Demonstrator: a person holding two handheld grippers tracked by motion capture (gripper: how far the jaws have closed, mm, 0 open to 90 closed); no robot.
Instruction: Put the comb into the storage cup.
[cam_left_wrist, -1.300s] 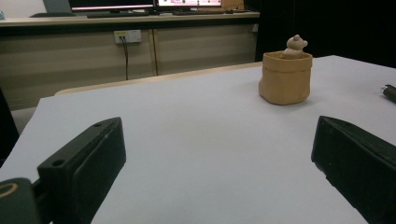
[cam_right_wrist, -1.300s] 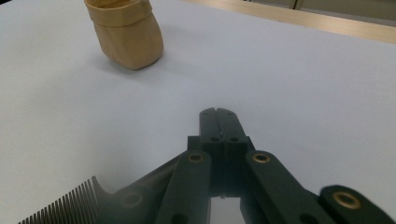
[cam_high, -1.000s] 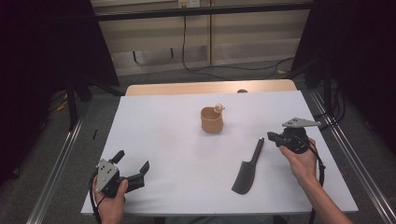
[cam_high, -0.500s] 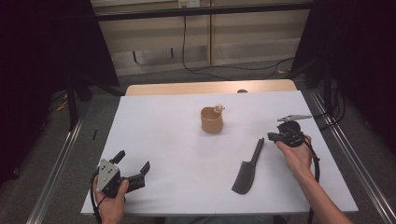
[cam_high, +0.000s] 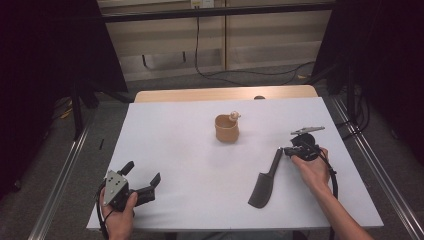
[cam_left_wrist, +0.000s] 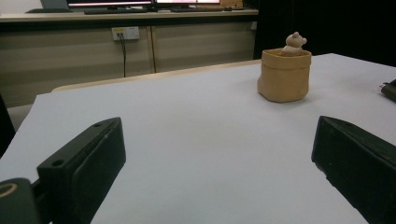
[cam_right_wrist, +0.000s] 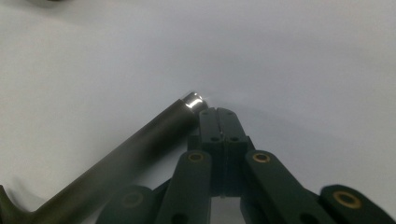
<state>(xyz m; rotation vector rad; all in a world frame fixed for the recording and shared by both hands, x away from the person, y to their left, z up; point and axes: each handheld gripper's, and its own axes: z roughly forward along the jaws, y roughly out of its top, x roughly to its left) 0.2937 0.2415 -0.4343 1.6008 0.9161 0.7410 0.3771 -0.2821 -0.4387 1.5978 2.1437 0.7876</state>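
Black spatula (cam_high: 265, 181) lies on the white bench (cam_high: 185, 145), right of centre; right tongs (cam_high: 286, 150) rest pressed together beside its handle tip, holding nothing. Left tongs (cam_high: 142, 176) stand apart, near-left.

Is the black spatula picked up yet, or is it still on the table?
Not yet. The spatula lies flat on the table. The right gripper, jaws shut, sits at its handle tip without holding it. The left gripper waits open. Grabbing and lifting are left.
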